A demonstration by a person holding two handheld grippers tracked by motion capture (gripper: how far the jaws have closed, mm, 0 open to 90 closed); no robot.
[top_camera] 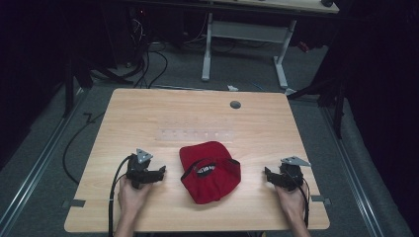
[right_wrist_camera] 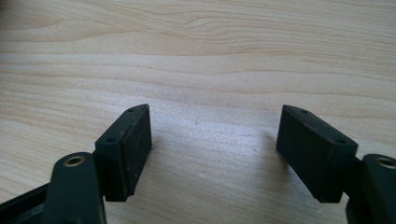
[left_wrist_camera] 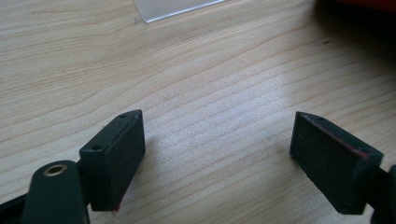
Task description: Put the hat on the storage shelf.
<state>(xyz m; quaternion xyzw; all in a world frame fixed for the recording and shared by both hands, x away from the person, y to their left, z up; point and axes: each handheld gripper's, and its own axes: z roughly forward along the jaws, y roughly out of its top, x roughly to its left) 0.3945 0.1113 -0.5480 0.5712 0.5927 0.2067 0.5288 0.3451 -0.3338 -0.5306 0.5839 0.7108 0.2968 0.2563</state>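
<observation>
In the high view, a red cap (top_camera: 211,172) lies near the middle of the tabletop (top_camera: 148,113), between the left claw (top_camera: 160,172) and the right claw (top_camera: 267,174), probably for easy reach. In the left gripper view, the left claw (left_wrist_camera: 217,154) is released over bare wood. In the right gripper view, the right claw (right_wrist_camera: 214,151) is also released, empty.

A: Past the left gripper's (left_wrist_camera: 217,154) far jaw, that red strip?

B: The cap (left_wrist_camera: 359,3), cut off by the top edge. The clear sheet (left_wrist_camera: 173,8) ahead is cropped too.

A: The cap's label (top_camera: 206,170)?

B: Too small to read from above.

A: The forearms?

B: Cut off at the bottom edge.
</observation>
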